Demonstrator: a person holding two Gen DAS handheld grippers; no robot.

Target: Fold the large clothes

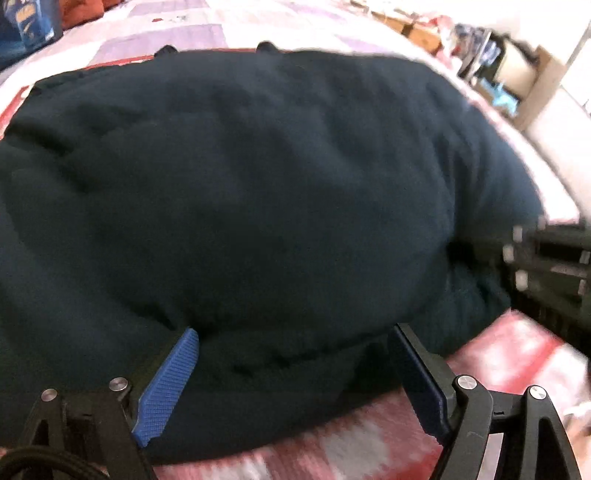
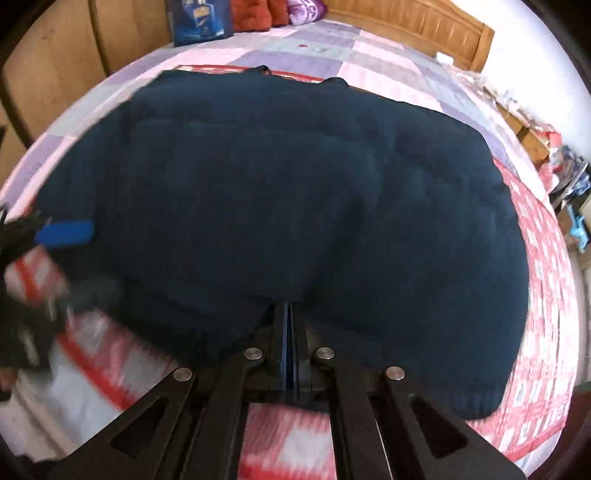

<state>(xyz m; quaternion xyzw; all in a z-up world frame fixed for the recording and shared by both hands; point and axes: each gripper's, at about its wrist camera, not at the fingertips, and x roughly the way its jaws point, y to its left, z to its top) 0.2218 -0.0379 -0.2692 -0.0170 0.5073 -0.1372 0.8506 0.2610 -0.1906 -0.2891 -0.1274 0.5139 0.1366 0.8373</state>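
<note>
**Dark garment on bed, near hem between two grippers**

Left wrist view. Item: one large dark blue-black garment (image 1: 266, 192), thick and soft, lying spread on a bed (image 1: 491, 354) covered in a red-and-white patterned quilt, with lilac patchwork farther back. The garment fills most of the view and runs side to side, its long axis across the picture. Left gripper (image 1: 295, 373): released, its two blue-padded fingers standing wide apart, one either side of a bulge at the near hem. Cloth lies between them, but the pads do not press it. At the right edge, blurred, the dark frame of the right gripper (image 1: 550, 258) sits beside the garment's near right corner. Clutter beyond the bed at upper right is too blurred to name.

Right wrist view. Same garment (image 2: 280, 192), seen whole: broad, lying flat, far edge toward the wooden headboard (image 2: 424, 26), near hem toward the camera. Right gripper (image 2: 288, 317): clenched, blue pads together, with the hem pinched and puckering at the tips, so grasping the garment. At the left edge, the left gripper (image 2: 66, 232) shows one blue pad over the near left part of the cloth. A blue box (image 2: 199, 20) and red cushions (image 2: 258, 14) stand at the bed's head.

Judgement: the hem lies directly ahead of both grippers; the right one has it, the left is nearest the ungripped stretch and would need to close there before the hem is carried toward the far edge.
</note>
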